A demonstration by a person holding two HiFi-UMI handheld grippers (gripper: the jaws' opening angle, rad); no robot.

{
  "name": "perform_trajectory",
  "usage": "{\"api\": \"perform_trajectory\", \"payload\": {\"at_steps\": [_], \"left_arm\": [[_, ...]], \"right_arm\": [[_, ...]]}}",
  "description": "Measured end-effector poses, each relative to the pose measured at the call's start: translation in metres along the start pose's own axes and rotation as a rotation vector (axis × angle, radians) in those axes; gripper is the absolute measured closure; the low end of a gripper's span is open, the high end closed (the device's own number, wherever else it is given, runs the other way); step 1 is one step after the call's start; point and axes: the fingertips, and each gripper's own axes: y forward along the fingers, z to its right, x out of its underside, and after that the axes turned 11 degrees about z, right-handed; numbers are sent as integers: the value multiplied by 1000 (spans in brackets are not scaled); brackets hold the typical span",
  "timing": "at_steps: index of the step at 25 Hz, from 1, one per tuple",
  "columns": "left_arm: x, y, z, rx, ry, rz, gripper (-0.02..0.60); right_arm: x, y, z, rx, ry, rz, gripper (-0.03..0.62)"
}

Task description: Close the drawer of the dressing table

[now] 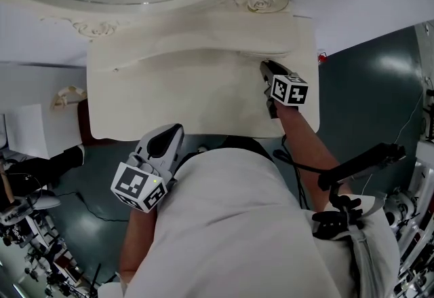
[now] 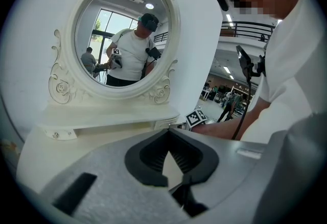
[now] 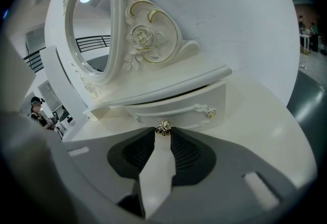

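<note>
The white dressing table (image 1: pixel 169 100) carries an oval mirror (image 2: pixel 125 34) in a carved frame. Under its raised shelf, a small drawer (image 3: pixel 189 108) stands slightly pulled out, a dark gap showing above its front. My right gripper (image 3: pixel 163 131) reaches to that drawer at the table's right end (image 1: pixel 266 67), and its two tips are shut on the small gold knob (image 3: pixel 163 127). My left gripper (image 1: pixel 173 129) hangs off the table's front edge near my body. In the left gripper view it (image 2: pixel 166 132) is shut, tips together with nothing between them.
A second gold knob (image 3: pixel 210 113) sits further right on the drawer front. A black stand with cables (image 1: pixel 359 168) is on the grey floor to the right. White sheets (image 1: pixel 27 130) and dark gear lie at the left. A white wall backs the table.
</note>
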Motion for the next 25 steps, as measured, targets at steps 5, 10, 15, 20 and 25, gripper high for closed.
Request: {"api": "perform_trajectory", "payload": {"at_steps": [5,10,15,20,25], "left_arm": [[2,-3,-3,-9,-6,-6,578],[4,-6,-4,-19,-5,-10,579],[4,-8,-8,-26,-5,-12,578],[5,-7,-5,-22,1,-16,579],[4,-11,-5,-14,4,-14,579]], "right_arm": [[-7,7,1,-1,-5,11,499],[-11,13,2,-1,-11,9,500],[-13,20,2,1,-22,6,499],[-13,21,4,-2,-27,4,500],[-14,21,2,5,-32,7,500]]}}
